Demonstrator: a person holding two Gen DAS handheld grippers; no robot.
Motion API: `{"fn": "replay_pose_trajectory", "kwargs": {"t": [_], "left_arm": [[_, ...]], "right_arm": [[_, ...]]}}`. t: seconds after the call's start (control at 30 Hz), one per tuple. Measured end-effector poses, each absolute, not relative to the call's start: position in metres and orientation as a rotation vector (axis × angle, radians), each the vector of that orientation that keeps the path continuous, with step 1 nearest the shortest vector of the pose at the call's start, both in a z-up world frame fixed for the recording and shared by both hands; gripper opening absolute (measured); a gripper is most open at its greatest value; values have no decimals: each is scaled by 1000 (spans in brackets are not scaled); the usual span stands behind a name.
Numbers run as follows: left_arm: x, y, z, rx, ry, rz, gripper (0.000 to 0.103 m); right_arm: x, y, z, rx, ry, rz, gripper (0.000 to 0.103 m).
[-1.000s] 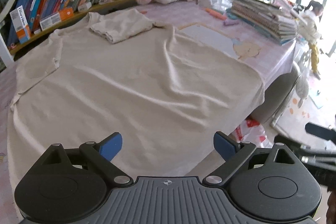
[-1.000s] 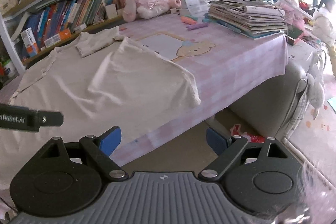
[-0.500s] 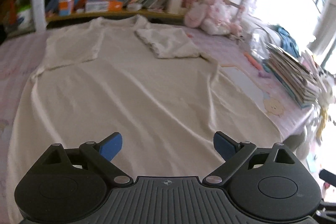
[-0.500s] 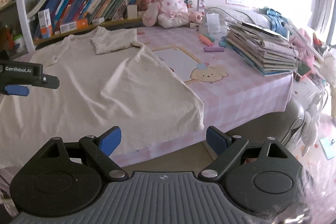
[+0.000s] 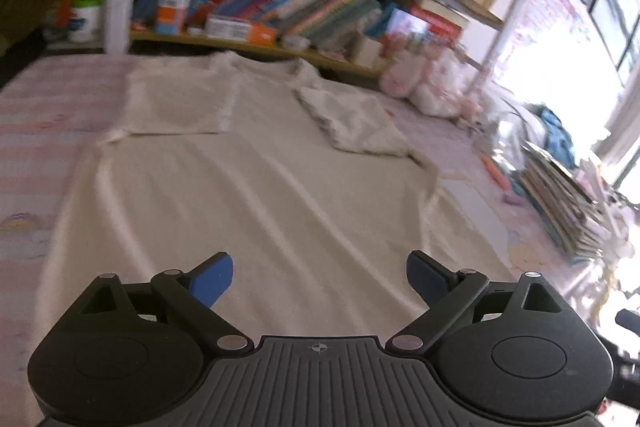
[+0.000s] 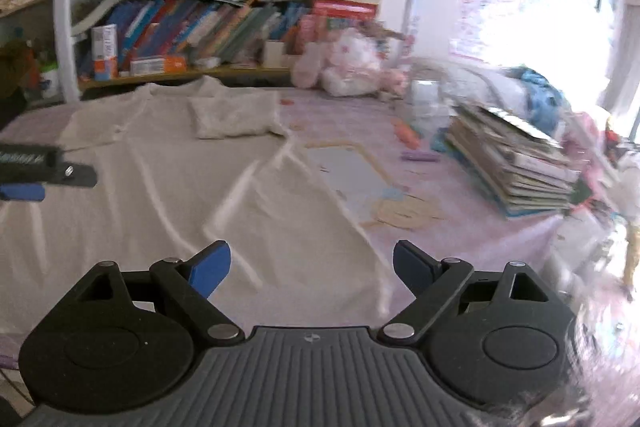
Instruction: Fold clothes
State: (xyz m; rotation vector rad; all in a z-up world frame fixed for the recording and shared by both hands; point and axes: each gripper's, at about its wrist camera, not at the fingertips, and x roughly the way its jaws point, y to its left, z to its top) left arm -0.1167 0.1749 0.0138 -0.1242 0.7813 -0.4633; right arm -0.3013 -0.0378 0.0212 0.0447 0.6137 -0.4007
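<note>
Two claws, left claw point(image 5: 319, 277) and right claw point(image 6: 310, 267), spread wide, empty, above soft cream shirt point(image 5: 256, 195) lying flat, creased, across pink-checked table point(image 6: 460, 223); one sleeve point(image 5: 356, 121) folded inward.

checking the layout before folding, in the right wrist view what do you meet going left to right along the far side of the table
Spread cream shirt → folded-over sleeve → pink plush toy → orange marker → stack of books
</note>
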Motion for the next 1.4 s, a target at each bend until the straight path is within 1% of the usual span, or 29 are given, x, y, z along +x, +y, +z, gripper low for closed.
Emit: {"fn": "replay_pose_trajectory", "kwargs": {"t": [0.17, 0.3, 0.47, 0.53, 0.57, 0.63, 0.77, 0.83, 1.03, 1.3, 1.4], "left_arm": [[-124, 211, 13, -138, 792, -335, 96], [-134, 242, 7, -179, 862, -218, 94], [-150, 261, -2, -235, 878, -149, 93], [-153, 261, -5, -229, 877, -121, 91], [-154, 260, -5, -221, 878, -99, 88], [-155, 258, -5, -220, 878, -44, 84], [-159, 252, -8, -210, 902, -20, 81], [-160, 248, -9, -206, 926, -43, 81], [-172, 254, -10, -256, 985, -78, 80], [-178, 275, -27, -445, 1017, -9, 81], [-175, 288, -33, -561, 1011, -23, 80]], "right_arm": [[-272, -48, 9, 104, 680, -292, 89], [-254, -74, -8, 169, 754, -290, 89], [-237, -116, -23, 228, 793, -288, 89], [-235, -132, -28, 224, 816, -301, 85], [-234, -140, -31, 220, 829, -310, 84], [-235, -156, -35, 226, 857, -318, 75], [-254, -189, -41, 293, 899, -265, 73], [-260, -203, -44, 336, 918, -236, 66], [-270, -236, -50, 533, 958, -150, 66], [-267, -274, -77, 819, 1013, -37, 66], [-250, -280, -88, 833, 1048, 29, 66]]}}
